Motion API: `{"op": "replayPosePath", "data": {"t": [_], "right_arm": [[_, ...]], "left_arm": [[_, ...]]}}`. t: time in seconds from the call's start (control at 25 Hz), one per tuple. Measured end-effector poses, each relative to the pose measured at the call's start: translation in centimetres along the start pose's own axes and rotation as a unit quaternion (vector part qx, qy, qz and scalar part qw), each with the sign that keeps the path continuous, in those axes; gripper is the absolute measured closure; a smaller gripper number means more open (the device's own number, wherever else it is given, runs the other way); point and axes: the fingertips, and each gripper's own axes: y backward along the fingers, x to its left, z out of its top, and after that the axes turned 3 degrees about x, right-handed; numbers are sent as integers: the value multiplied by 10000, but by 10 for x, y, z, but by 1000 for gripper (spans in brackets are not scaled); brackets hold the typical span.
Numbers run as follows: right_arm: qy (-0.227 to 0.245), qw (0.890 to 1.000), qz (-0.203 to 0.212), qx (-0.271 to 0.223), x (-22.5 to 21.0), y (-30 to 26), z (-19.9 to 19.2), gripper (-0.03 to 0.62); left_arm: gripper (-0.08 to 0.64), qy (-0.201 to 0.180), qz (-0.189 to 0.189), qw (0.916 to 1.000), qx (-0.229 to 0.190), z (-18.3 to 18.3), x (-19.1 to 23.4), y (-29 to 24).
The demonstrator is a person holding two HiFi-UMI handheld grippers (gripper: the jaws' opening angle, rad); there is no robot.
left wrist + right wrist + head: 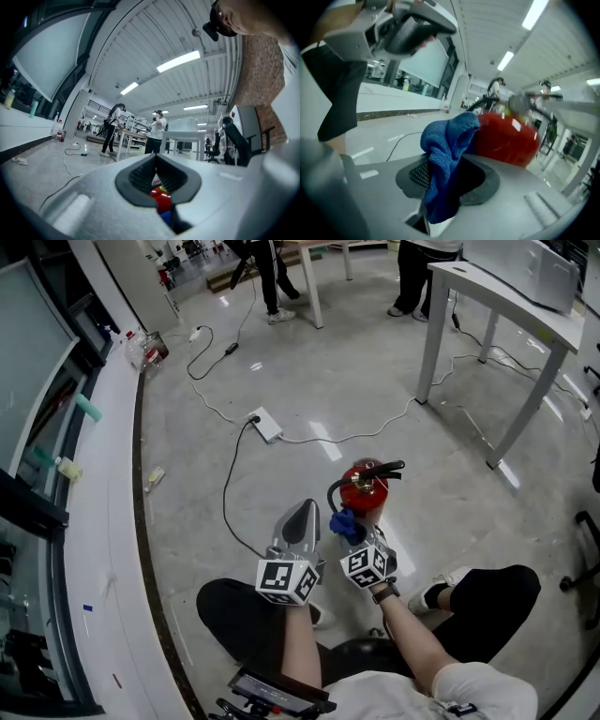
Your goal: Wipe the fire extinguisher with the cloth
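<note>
Long lights [180, 61] are shining on the grey floor [337, 371]. A white table [506, 304] is standing by a wire [323, 440].

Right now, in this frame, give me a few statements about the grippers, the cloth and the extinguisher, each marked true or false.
1. The right gripper is shut on the blue cloth. True.
2. The fire extinguisher lies on its side. False: it stands upright on the floor.
3. The left gripper grips the extinguisher's handle. False: its jaws are together on nothing, short of the extinguisher.
4. A white power strip lies on the floor beyond the extinguisher. True.
5. The cloth is up against the extinguisher's red body. True.
</note>
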Motion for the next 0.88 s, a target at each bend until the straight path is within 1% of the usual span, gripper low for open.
{"op": "replayPosePath", "data": {"t": [0.04, 0.08, 0.2, 0.28, 0.4, 0.44, 0.56, 0.6, 0.68, 0.72, 0.76, 0.84, 0.88], "right_arm": [[-120, 9996, 24, 272, 5, -11, -27, 462], [-100, 9988, 82, 468, 12, -22, -51, 465], [430, 9938, 397, 942, 37, -57, -106, 465], [584, 9867, 666, 1366, 56, -78, -144, 465], [498, 9722, 1060, 2027, 80, -103, -202, 465], [508, 9685, 1146, 2152, 83, -114, -213, 465], [785, 9616, 1238, 2319, 90, -139, -233, 465], [662, 9584, 1314, 2445, 92, -143, -242, 464], [90, 9526, 1538, 2625, 96, -143, -262, 469], [-69, 9506, 1612, 2653, 96, -141, -268, 470], [-106, 9483, 1638, 2716, 96, -139, -270, 469], [-244, 9421, 1528, 2976, 90, -130, -266, 466], [-489, 9408, 1436, 3032, 83, -123, -259, 465]], "left_arm": [[561, 13, 1, 10000, 46, -4, 1, 0], [561, 25, -8, 10000, 89, -8, 1, 0], [561, 82, -14, 9998, 200, -19, 5, -4], [561, 117, 30, 9994, 312, -30, 9, -7], [561, 141, -6, 9987, 497, -46, 14, -13], [561, 123, -37, 9983, 560, -51, 17, -16], [561, 88, -21, 9971, 753, -62, 26, -29], [561, 131, 12, 9966, 809, -67, 29, -32], [561, 200, 26, 9960, 867, -77, 33, -37], [561, 189, 24, 9960, 874, -81, 33, -39], [561, 165, 32, 9961, 870, -82, 34, -40], [561, 134, 53, 9967, 801, -76, 34, -41], [561, 148, 75, 9971, 739, -71, 33, -41]]}}
